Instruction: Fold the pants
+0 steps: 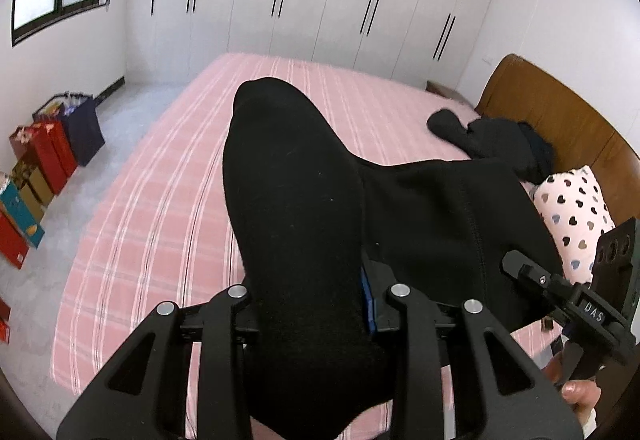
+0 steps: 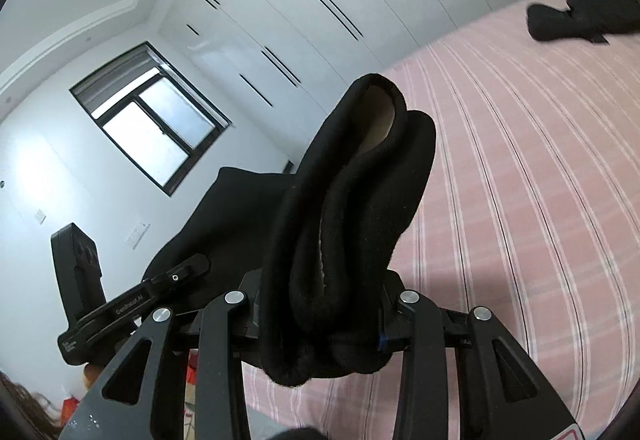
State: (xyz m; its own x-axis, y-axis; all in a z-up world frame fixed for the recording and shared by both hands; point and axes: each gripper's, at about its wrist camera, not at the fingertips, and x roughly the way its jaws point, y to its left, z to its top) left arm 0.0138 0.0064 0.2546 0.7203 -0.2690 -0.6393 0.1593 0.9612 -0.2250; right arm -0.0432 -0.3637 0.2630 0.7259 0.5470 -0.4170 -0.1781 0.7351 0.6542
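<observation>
Bed (image 1: 160, 176), pink striped sheet, fills the frame; bare middle likely left free as the folding area. Black pants (image 1: 296, 208) held off it, slung between both grippers, probably to hang straight. Left gripper (image 1: 316, 314) and right gripper (image 2: 320, 316) each clamped on bunched cloth. Gift bags (image 1: 60, 144) on floor at 9 o'clock, contents unclear.

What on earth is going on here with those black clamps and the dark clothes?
A person is folding black pants over a bed with a pink striped sheet, using two hand-held tools. The left gripper and the right gripper each pinch a bunch of the pants, holding them up off the sheet. More dark clothes lie near the wooden headboard.
</observation>
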